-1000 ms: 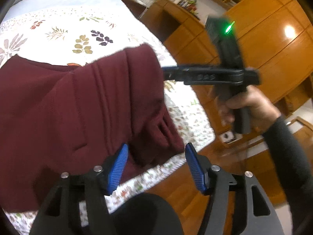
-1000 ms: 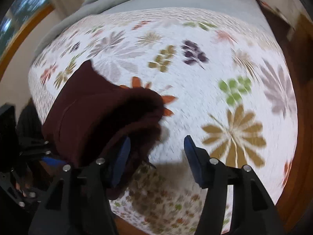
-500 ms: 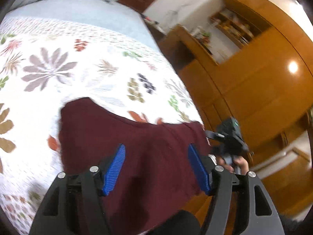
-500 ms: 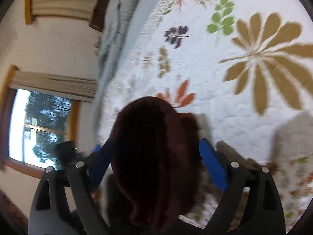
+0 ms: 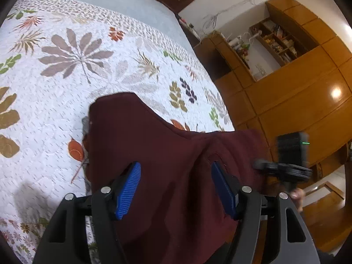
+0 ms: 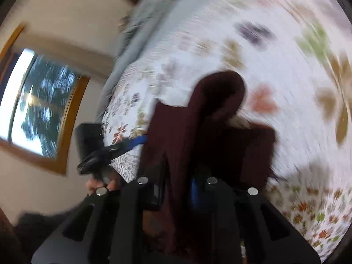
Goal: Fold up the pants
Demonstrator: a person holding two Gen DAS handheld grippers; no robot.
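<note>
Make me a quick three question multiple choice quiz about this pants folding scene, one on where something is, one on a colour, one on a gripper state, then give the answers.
1. Where do the pants lie?
A. on a wooden floor
B. on a leaf-patterned bedspread
C. inside a drawer

2. What colour are the pads of the left gripper?
A. blue
B. yellow
C. white

3. How does the right gripper stand?
A. wide open above bare bedspread
B. closed on a fold of the pants
C. holding a book

Answers:
1 B, the maroon cloth rests on the white quilt with printed leaves.
2 A, both ribbed pads show bright blue in the left wrist view.
3 B, its jaws have just been closing and the dark red cloth is pinched between them in the right wrist view.
</note>
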